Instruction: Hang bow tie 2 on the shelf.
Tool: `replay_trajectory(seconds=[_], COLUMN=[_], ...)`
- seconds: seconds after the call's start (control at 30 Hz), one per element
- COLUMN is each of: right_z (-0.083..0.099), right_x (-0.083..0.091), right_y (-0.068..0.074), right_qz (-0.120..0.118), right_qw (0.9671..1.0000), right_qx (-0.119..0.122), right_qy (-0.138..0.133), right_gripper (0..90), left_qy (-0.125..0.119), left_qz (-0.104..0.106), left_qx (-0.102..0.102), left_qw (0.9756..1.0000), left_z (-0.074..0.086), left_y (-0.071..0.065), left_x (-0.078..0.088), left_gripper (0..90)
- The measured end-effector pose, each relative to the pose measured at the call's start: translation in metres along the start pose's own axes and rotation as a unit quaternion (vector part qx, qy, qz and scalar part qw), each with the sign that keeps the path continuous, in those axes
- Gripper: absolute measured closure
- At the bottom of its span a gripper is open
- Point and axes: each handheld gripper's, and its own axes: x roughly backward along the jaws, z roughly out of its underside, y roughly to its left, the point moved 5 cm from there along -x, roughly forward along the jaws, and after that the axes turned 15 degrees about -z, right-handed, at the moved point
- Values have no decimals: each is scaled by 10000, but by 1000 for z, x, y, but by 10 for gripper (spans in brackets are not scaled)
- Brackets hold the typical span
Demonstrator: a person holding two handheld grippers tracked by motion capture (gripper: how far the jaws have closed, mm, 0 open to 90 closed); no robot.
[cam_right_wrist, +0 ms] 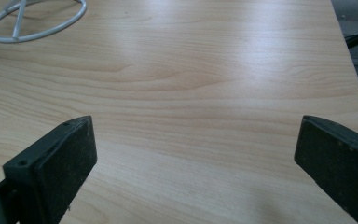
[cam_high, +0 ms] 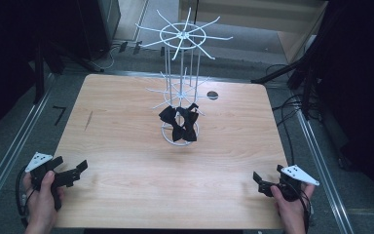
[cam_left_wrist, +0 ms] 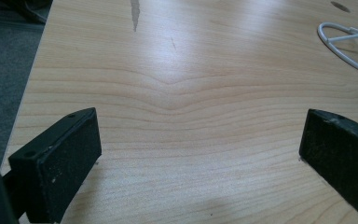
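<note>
At the table's (cam_high: 126, 161) near edge, the left hand-held gripper (cam_high: 73, 171) sits by the near left corner and the right hand-held gripper (cam_high: 263, 184) by the near right corner, both with jaws spread wide and empty. Toward the far edge's middle stands a white wire display rack (cam_high: 181, 73), black bow ties (cam_high: 180, 122) hanging just above its ring base (cam_left_wrist: 349, 44).

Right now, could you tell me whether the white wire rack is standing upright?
Upright: the white wire rack stands on its ring base, its poles vertical.
</note>
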Motion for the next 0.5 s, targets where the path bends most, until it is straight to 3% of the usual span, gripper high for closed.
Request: replay_trajectory(seconds=[0.5], right_z=[16], right_x=[27], right_y=[-18], right_qz=[180], right_qw=[9996], right_qx=[-210], right_qy=[-83], right_gripper=[0], left_qy=[12], left_qz=[-7], left_qx=[-9], left_qw=[10000], left_z=[0], left_y=[0], left_x=[0], left_gripper=[0])
